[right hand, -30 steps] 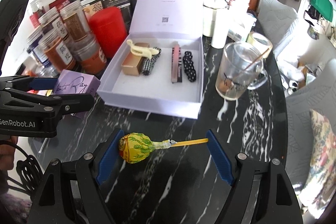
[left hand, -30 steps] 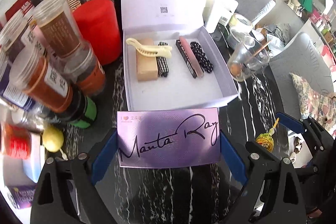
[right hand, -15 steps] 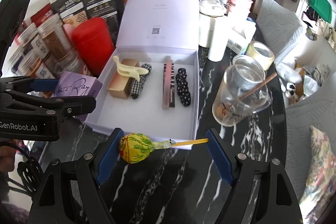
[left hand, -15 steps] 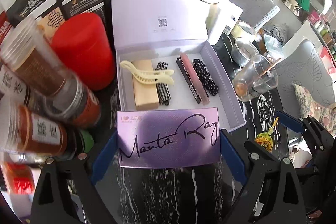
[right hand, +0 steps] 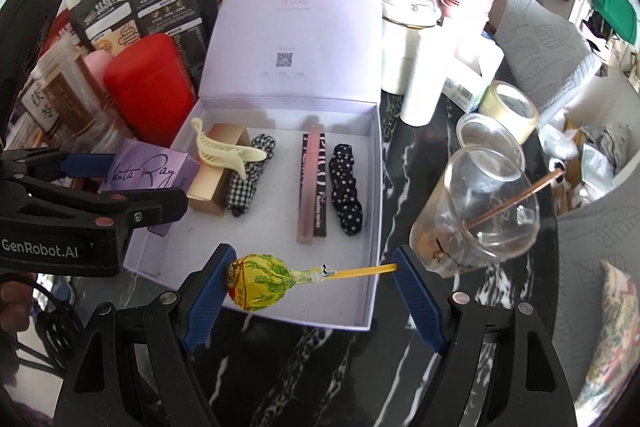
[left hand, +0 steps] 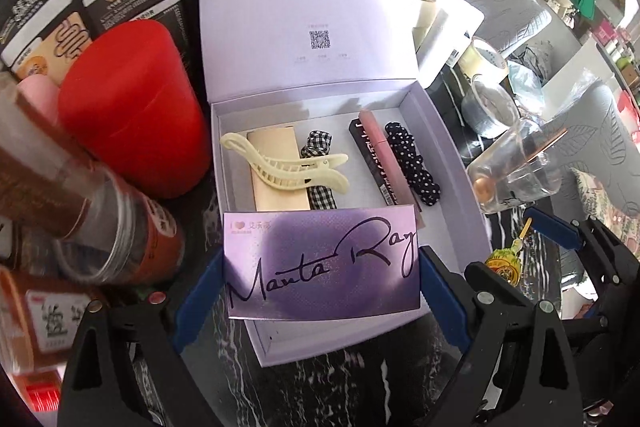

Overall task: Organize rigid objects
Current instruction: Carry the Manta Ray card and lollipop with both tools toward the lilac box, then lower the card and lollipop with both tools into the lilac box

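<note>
An open lilac gift box (left hand: 460,163) (right hand: 372,195) sits on the black marble table, its lid standing up behind. Inside lie a cream hair clip (left hand: 288,163) (right hand: 224,151) on a gold box (right hand: 216,171), a checked scrunchie (left hand: 320,151), a pink and black stick (right hand: 312,183) and a dotted scrunchie (right hand: 346,187). My left gripper (left hand: 320,267) is shut on a purple "Manta Ray" box (left hand: 320,263) (right hand: 148,171), held over the gift box's near left part. My right gripper (right hand: 310,277) is shut on a yellow lollipop (right hand: 260,279), gripped end to end over the gift box's front edge.
A red canister (left hand: 132,107) and several spice jars (left hand: 116,235) crowd the left side of the gift box. To its right stand a glass mug with a straw (right hand: 480,211), a tape roll (right hand: 508,107) and white containers (right hand: 408,39). Grey chairs lie beyond the table's right edge.
Both grippers have moved forward toward the gift box, each still gripping its object. The purple box and the lollipop now hang over the box's near part instead of the bare table.
</note>
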A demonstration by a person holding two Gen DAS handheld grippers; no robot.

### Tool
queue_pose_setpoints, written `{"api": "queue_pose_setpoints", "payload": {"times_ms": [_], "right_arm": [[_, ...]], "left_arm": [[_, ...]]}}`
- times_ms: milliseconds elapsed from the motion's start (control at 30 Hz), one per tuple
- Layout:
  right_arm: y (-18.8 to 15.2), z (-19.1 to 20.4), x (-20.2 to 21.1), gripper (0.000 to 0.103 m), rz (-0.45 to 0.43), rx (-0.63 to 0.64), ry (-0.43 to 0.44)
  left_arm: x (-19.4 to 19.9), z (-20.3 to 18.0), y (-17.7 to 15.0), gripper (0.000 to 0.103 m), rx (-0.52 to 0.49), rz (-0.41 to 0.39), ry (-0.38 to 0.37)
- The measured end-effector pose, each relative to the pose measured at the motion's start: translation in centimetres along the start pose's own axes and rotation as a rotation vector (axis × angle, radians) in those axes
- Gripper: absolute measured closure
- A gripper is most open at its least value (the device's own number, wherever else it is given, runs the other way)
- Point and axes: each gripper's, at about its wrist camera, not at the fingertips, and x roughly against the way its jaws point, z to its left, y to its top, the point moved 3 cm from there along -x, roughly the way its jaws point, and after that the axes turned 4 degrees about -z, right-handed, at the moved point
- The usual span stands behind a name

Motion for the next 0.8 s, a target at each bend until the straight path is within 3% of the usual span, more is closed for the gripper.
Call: {"api": "queue_pose_setpoints", "payload": {"times_ms": [400, 800], "right_arm": [[1.0, 0.0, -3.7, 0.022, 0.006, 0.043, 0.022], [1.0, 1.2, -5.7, 0.022, 0.014, 0.183, 0.047]], "left_arm": [[-3.3, 0.6, 1.5, 0.010, -0.035, 0.001, 0.013], [-6.6, 0.8, 1.1, 0.010, -0.054, 0.043, 0.001]]}}
